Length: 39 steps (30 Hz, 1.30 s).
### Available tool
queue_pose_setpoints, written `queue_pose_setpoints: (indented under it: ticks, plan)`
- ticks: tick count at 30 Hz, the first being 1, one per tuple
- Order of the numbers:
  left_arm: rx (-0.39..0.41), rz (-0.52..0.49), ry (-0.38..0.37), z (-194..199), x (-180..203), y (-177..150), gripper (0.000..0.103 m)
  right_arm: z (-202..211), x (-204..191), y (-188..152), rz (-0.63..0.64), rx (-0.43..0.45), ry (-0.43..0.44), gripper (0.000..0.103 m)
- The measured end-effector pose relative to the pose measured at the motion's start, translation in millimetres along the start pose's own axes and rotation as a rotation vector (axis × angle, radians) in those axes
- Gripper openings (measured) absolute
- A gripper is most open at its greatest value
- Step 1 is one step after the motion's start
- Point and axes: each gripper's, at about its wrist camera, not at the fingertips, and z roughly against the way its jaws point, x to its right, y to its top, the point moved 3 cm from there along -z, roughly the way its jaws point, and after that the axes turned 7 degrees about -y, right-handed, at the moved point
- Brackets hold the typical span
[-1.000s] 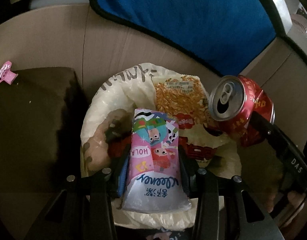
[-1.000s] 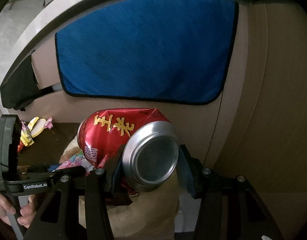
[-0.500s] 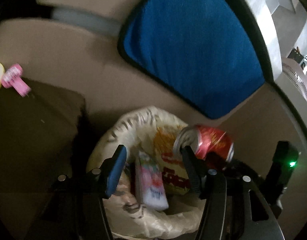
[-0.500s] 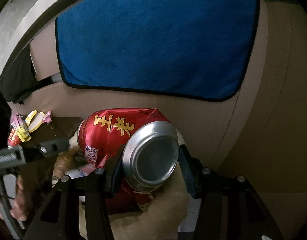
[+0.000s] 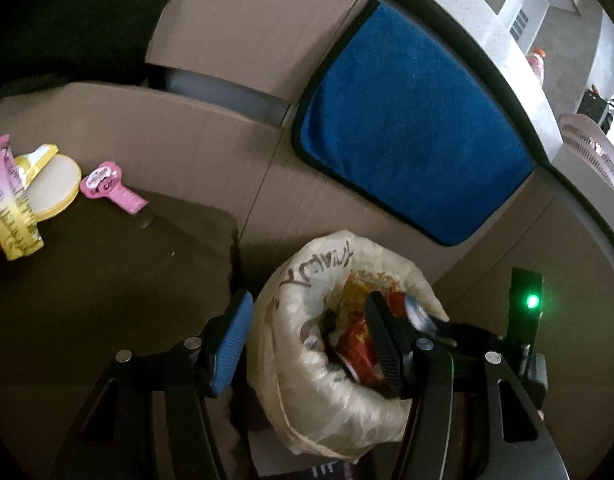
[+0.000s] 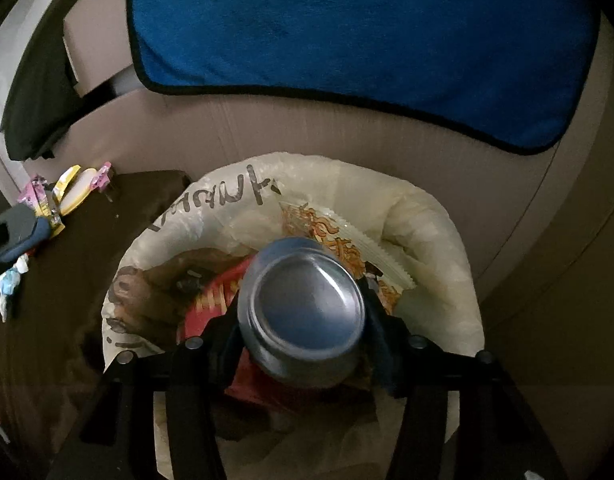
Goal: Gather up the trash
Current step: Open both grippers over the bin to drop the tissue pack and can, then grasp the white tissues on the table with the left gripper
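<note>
A waste bin lined with a pale plastic bag [image 5: 307,364] [image 6: 427,216] stands beside a dark table. It holds a noodle packet [image 6: 347,248] and other wrappers. My right gripper [image 6: 303,312] points down into the bag. Its jaws are opening around a red can [image 6: 307,296], which shows its silver base end-on and blurred and is loose between the pads. From the left wrist view the can [image 5: 417,312] sits at the bag's mouth. My left gripper [image 5: 309,300] is open and holds nothing, straddling the bag's near rim.
On the dark table [image 5: 107,280] lie a pink wrapper [image 5: 111,188], a yellow lid [image 5: 53,188] and a pink-and-yellow packet [image 5: 11,208]; crumpled paper [image 6: 11,284] lies nearer. Cardboard walls [image 5: 211,148] and a blue towel [image 5: 407,140] stand behind the bin.
The left gripper opened, dropped the pink tissue pack into the bag and drew back upward. The right gripper tipped down over the bag, and the can now points end-on.
</note>
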Motion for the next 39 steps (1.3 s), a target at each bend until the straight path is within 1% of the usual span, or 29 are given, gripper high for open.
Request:
queue_pose_setpoints:
  ticks: [2, 5, 7, 9, 16, 18, 20, 23, 24, 27, 29, 31, 33, 36, 39]
  plan:
    - [0.001, -0.003, 0.007, 3.3, -1.6, -4.5, 0.059, 2.6, -0.5, 1.0, -0.005, 0.007, 0.001, 0.053]
    - [-0.005, -0.003, 0.013, 6.7, -6.1, -8.6, 0.059, 22.1, 2.2, -1.7, -0.020, 0.067, 0.021, 0.053]
    - [-0.005, 0.003, 0.014, 10.0, -9.4, -10.9, 0.059, 31.5, 1.7, 1.0, -0.018, 0.105, 0.015, 0.056]
    - [0.000, 0.005, 0.019, 13.9, -12.5, -13.5, 0.059, 39.0, 1.0, 4.8, -0.018, 0.133, 0.014, 0.057]
    - [0.030, 0.019, 0.051, 35.6, -23.5, -14.9, 0.059, 42.5, 0.7, 11.0, -0.065, 0.137, 0.019, 0.057]
    - [0.049, 0.004, 0.074, 45.6, -25.4, -14.3, 0.059, 44.9, 1.1, 10.2, -0.083, 0.137, 0.042, 0.058]
    - [0.074, -0.024, 0.113, 59.5, -27.9, -15.2, 0.059, 48.9, -2.0, 9.7, -0.090, 0.132, 0.076, 0.058]
    - [0.090, -0.053, 0.181, 83.6, -38.0, -18.8, 0.059, 58.3, -11.0, 6.8, -0.051, 0.139, 0.057, 0.058]
    - [0.091, -0.055, 0.194, 90.3, -42.3, -19.7, 0.059, 62.4, -15.3, 4.9, -0.042, 0.147, 0.047, 0.058]
    - [0.113, -0.046, 0.256, 120.8, -58.5, -23.6, 0.059, 71.9, -34.6, -3.8, -0.030, 0.150, 0.066, 0.053]
    - [0.128, -0.039, 0.286, 141.0, -69.2, -27.1, 0.059, 75.9, -48.0, -9.9, -0.020, 0.153, 0.062, 0.051]
    - [0.136, -0.035, 0.322, 160.0, -79.0, -32.2, 0.059, 84.1, -66.5, -18.4, -0.003, 0.163, 0.053, 0.048]
    - [0.141, -0.028, 0.359, 179.1, -92.0, -38.8, 0.059, 93.5, -88.4, -26.2, 0.017, 0.176, 0.055, 0.048]
    - [0.160, -0.003, 0.402, 203.7, -111.2, -47.1, 0.059, 105.8, -119.5, -32.7, 0.053, 0.192, 0.082, 0.048]
    - [0.180, 0.032, 0.434, 229.7, -130.8, -55.2, 0.059, 118.2, -150.6, -37.8, 0.078, 0.207, 0.129, 0.048]
